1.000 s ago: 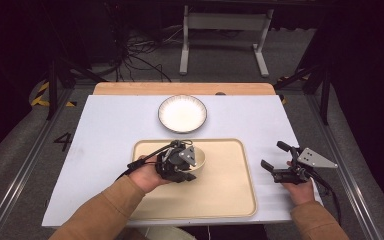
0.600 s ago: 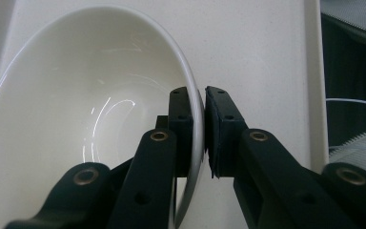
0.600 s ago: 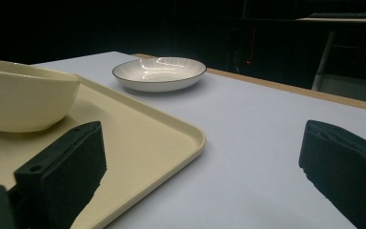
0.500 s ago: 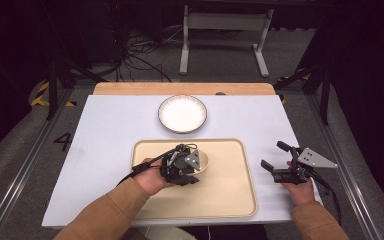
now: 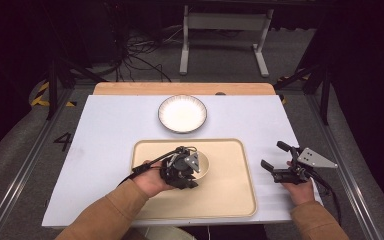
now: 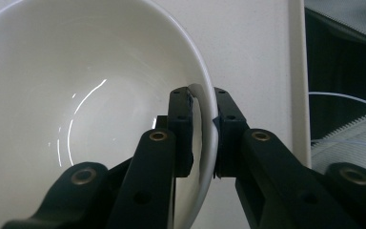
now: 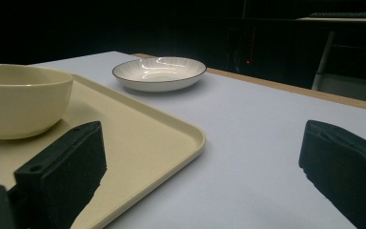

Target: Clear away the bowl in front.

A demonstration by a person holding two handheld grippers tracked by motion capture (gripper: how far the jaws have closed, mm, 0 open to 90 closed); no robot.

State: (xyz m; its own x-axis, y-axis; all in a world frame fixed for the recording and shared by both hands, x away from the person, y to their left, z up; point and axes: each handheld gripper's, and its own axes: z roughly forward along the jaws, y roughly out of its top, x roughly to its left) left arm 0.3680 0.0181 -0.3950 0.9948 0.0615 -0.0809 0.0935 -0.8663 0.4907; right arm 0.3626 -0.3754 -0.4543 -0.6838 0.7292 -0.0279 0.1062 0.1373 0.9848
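A cream bowl [image 5: 203, 165] [image 6: 76, 105] [image 7: 21, 102] stands on the beige tray [image 5: 230, 195] [image 7: 138, 138] in the middle of the table. My left gripper [image 5: 185, 172] [image 6: 202, 119] is shut on the bowl's rim, one jaw inside and one outside the wall. My right gripper [image 5: 275, 161] [image 7: 200, 167] rests open on the white table, just right of the tray, with nothing between its jaws. A white plate with a dark rim [image 5: 182, 113] [image 7: 159, 71] lies beyond the tray.
The white tabletop [image 5: 110, 130] has bare room left of the tray and around the plate. A wooden strip [image 5: 180, 88] runs along the far edge. A metal stand [image 5: 225, 30] and cables lie on the floor behind the table.
My left gripper has shifted slightly to the right and toward the person with the bowl. The right gripper has stayed still.
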